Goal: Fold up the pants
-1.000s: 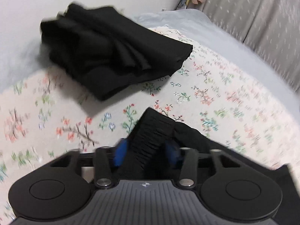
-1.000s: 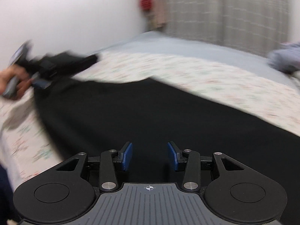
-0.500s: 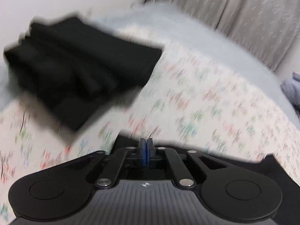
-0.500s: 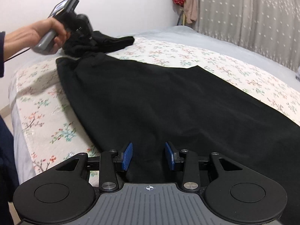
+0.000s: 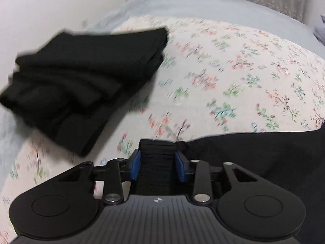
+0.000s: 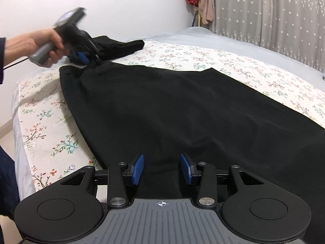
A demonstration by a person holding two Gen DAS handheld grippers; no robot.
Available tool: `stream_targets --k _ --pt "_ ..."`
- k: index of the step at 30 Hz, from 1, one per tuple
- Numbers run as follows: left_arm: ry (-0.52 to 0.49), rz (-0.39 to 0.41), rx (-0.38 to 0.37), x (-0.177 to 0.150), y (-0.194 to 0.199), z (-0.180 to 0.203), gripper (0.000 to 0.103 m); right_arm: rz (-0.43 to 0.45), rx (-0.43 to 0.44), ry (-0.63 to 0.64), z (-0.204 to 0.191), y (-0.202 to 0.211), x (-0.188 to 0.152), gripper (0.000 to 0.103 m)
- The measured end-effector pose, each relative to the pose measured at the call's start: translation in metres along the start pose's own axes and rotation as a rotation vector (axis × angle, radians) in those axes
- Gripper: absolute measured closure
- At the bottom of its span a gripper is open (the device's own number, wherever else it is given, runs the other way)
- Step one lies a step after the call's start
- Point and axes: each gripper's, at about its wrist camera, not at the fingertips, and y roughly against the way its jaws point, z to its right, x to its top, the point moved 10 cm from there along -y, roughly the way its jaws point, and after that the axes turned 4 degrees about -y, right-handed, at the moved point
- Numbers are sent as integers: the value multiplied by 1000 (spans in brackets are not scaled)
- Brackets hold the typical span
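While the black pants [image 6: 182,109] lay spread flat along the floral bedspread [image 5: 233,77], you kept both ends in hand, probably so the cloth would stay taut and square for folding. Your left gripper [image 5: 158,167] had the bunched waistband end between its blue pads; its jaws had just been opening after a tight pinch, and the fabric filled the gap, so it read as grasped. Your right gripper [image 6: 162,169] stood with cloth between its pads, but you could not tell whether they pressed it. 1 folded black stack [image 5: 85,81] sat well apart, near the wall, likely parked clear of your working area.
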Motion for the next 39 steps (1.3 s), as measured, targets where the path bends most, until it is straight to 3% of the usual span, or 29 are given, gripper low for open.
stream_targets --k 1,4,9,11,14,15,16,20,23,25,28,29,33,35,39 --pt "8 20 -20 6 5 -1 67 1 -2 -3 1 0 0 67" --pt "99 64 -66 23 23 -13 69 8 -2 -17 4 1 0 73" --pt "94 180 -83 32 22 -13 69 30 -3 -22 3 0 3 74" --pt "105 189 -66 23 3 -14 64 33 -7 -13 1 0 3 74" --pt "153 159 -64 2 -20 -18 48 16 -10 22 -5 0 -1 74" --pt "174 171 -63 1 -17 -24 36 10 -15 36 -6 -1 -3 74" --pt "202 167 -65 1 -12 -29 30 9 -22 45 -6 -1 -4 74" --pt "381 193 -170 3 25 -57 25 12 -7 24 -4 -1 -2 74" --pt "520 159 -177 -12 47 -74 24 13 -3 6 -2 -2 -1 73" --pt "582 109 -201 -32 52 -65 24 15 -5 15 -4 -1 -1 72" --pt "626 29 -166 -62 48 -41 32 27 5 20 -9 2 0 72" --pt "626 23 -159 -68 47 -36 32 33 11 19 -10 4 1 72" --pt "555 37 -62 -74 37 -30 53 28 21 36 -16 5 -2 75" --pt "568 60 -74 -72 35 -33 58 21 14 48 -18 4 -6 77" --pt "582 212 -102 -53 64 -47 80 38 6 49 -19 8 -2 79"
